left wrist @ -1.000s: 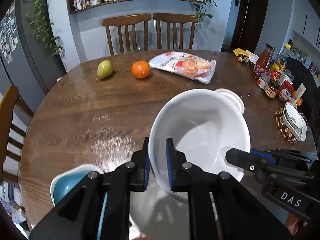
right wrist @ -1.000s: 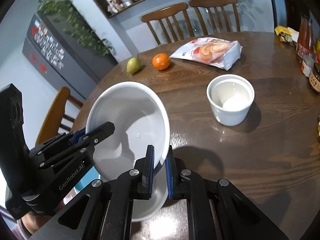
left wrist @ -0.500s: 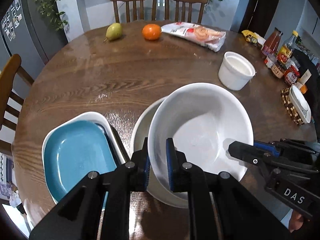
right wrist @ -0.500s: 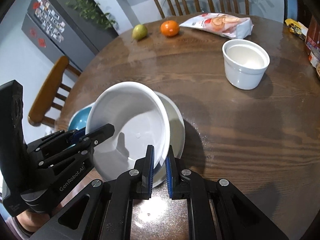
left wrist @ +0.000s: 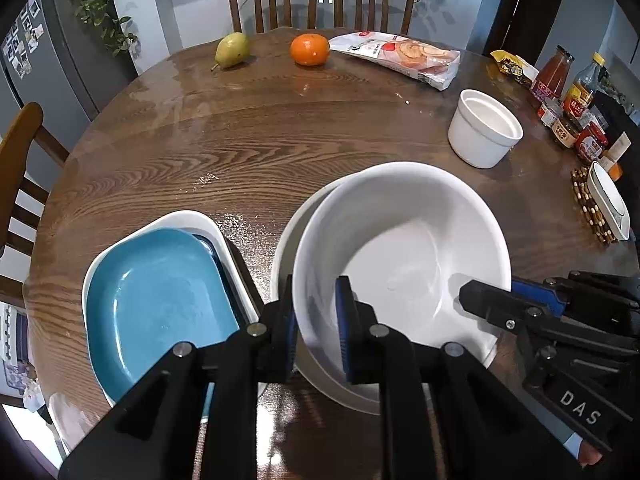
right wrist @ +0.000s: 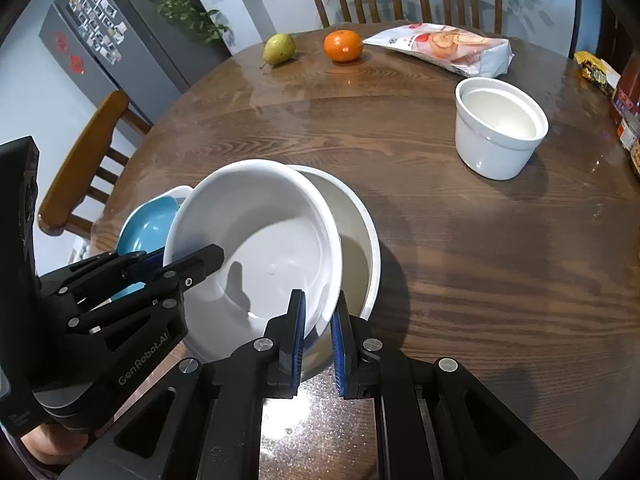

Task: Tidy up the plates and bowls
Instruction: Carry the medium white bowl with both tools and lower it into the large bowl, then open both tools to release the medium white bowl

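Observation:
Both grippers are at a large white bowl (left wrist: 404, 264) that sits tilted inside a second white bowl (left wrist: 284, 248) on the wooden table. My left gripper (left wrist: 316, 292) straddles the near left rim. Its jaws are opening, and the inner pad stands off the wall. My right gripper (right wrist: 318, 304) is shut on the bowl's (right wrist: 256, 240) near right rim, above the lower bowl (right wrist: 360, 248). Each gripper shows in the other's view: the right gripper (left wrist: 496, 292), the left gripper (right wrist: 180, 258). A blue plate (left wrist: 160, 292) lies in a white dish (left wrist: 188, 218) to the left.
A white ramekin (left wrist: 484, 132) stands at the right. A pear (left wrist: 232, 50), an orange (left wrist: 309, 49) and a snack bag (left wrist: 400, 58) lie at the far edge. Jars and bottles (left wrist: 576, 108) and a beaded trivet (left wrist: 588, 208) with a small dish line the right edge. Chairs ring the table.
The held bowl has come down from above the table into the lower bowl. The left gripper's jaws have widened a little; the right gripper's have not.

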Available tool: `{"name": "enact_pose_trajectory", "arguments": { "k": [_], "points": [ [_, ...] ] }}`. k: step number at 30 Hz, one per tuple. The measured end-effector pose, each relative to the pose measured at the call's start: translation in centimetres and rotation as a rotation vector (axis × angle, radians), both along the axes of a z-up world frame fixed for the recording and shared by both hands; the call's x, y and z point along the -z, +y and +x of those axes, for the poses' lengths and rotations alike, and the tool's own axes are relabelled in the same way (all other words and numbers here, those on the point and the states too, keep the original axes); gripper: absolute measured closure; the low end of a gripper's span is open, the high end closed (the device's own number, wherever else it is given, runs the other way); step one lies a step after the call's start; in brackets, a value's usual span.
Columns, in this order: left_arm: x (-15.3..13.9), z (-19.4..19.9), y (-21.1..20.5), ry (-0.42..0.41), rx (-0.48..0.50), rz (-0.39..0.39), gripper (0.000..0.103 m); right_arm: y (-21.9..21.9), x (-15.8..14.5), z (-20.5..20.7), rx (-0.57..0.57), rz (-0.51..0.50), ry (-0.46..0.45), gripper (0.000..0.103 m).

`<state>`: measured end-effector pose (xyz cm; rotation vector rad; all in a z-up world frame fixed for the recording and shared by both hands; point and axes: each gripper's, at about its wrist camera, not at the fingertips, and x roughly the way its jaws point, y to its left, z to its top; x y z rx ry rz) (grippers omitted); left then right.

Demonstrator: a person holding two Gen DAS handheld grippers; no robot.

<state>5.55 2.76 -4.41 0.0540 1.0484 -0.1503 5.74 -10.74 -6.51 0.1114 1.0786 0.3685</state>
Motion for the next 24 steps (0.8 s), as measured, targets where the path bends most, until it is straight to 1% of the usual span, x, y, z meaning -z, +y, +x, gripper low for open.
{"name": "enact_pose_trajectory", "arguments": {
  "k": [1,3,7,8,10,11,12,13,14,16,18,19,21,24],
  "points": [
    [0.0,0.0,-0.1,0.001,0.004,-0.001,0.081,0.1,-0.1,0.0,0.001,-0.007,-0.006,0.091],
    [-0.2,-0.2,-0.3,-0.003,0.011,-0.002,0.072,0.2,-0.3,0.0,0.0,-0.022,-0.019,0.091],
    [-0.7,-0.4,-0.5,-0.025,0.018,0.002,0.069,0.2,-0.7,-0.2,0.002,-0.04,-0.046,0.091],
    [-0.9,-0.5,-0.5,-0.029,0.018,-0.001,0.066,0.2,-0.8,-0.2,0.003,-0.038,-0.049,0.091],
    [-1.2,-0.5,-0.5,-0.041,0.014,-0.002,0.058,0.1,-1.0,-0.3,0.009,-0.041,-0.061,0.091],
    [-1.4,-0.5,-0.5,-0.047,0.013,-0.002,0.05,-0.1,-1.1,-0.3,0.016,-0.045,-0.071,0.091],
    [-1.6,-0.6,-0.5,-0.056,0.011,0.001,0.045,-0.1,-1.2,-0.4,0.021,-0.044,-0.077,0.091],
    [-1.7,-0.7,-0.5,-0.065,0.01,0.004,0.044,-0.4,-1.4,-0.4,0.029,-0.04,-0.082,0.09],
    [-1.9,-0.8,-0.6,-0.071,0.01,0.007,0.041,-0.6,-1.5,-0.4,0.035,-0.033,-0.085,0.088],
    [-2.1,-0.8,-0.7,-0.075,0.01,0.006,0.039,-1.0,-1.8,-0.4,0.049,-0.024,-0.092,0.08],
    [-2.3,-0.7,-0.8,-0.079,0.012,0.009,0.037,-1.8,-2.0,-0.4,0.069,-0.008,-0.1,0.069],
    [-2.3,-0.7,-0.9,-0.08,0.012,0.01,0.035,-2.0,-2.1,-0.5,0.076,0.0,-0.103,0.068],
    [-2.5,-0.8,-1.1,-0.084,0.012,0.01,0.028,-2.7,-2.3,-0.5,0.093,0.013,-0.106,0.066],
    [-2.7,-0.7,-1.6,-0.09,0.012,0.015,0.022,-4.2,-2.7,-0.5,0.125,0.027,-0.115,0.064]
  ]
}}
